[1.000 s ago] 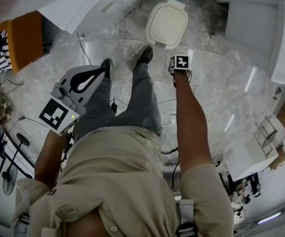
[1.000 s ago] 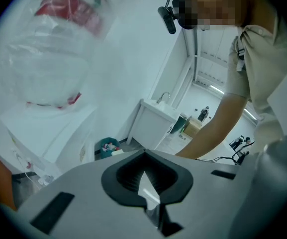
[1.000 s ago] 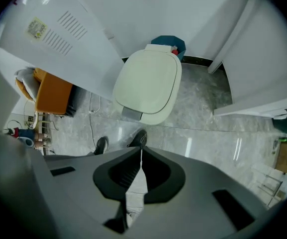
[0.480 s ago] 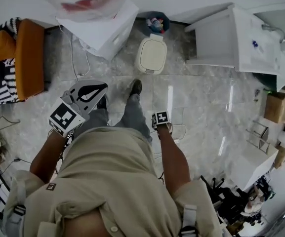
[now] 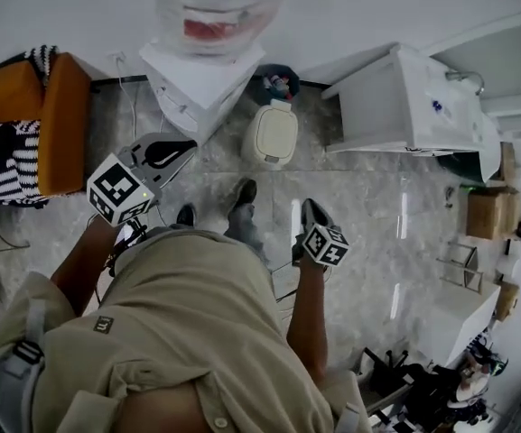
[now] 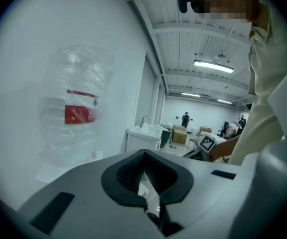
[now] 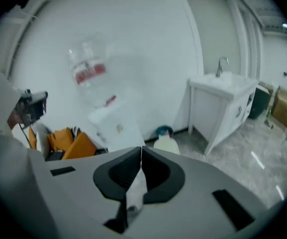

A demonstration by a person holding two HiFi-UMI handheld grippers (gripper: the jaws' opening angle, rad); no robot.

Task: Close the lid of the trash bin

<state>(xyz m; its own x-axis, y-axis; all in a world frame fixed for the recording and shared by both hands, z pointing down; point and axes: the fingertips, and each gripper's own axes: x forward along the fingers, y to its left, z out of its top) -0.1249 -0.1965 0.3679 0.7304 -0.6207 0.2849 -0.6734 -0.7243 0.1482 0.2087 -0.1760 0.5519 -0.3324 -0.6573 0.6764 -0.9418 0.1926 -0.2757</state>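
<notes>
Closest to the camera, the person is standing on the grey marbled floor (image 5: 359, 206) and holding both tools out in front at about waist height. The left gripper (image 5: 188, 145) is pointing far and slightly right, its jaws pressed together on nothing. The right gripper (image 5: 311, 215) is hanging lower on the right side, also aiming far, its jaws likewise meeting at the tips with nothing between them. Just beyond them, two dark shoes (image 5: 242, 194) are pointing toward the far wall.

Farther on, apart from both tools, the trash bin (image 5: 274, 133) is sitting on the floor with its cream lid (image 5: 275, 132) lying flat down over it. The lid's long axis is running near to far, with the narrower tab end facing the wall. A dark bucket (image 5: 274, 81) is standing just behind it. A water dispenser (image 5: 201, 88) is flanking the bin on the left and a white cabinet (image 5: 395, 102) on the right.
</notes>
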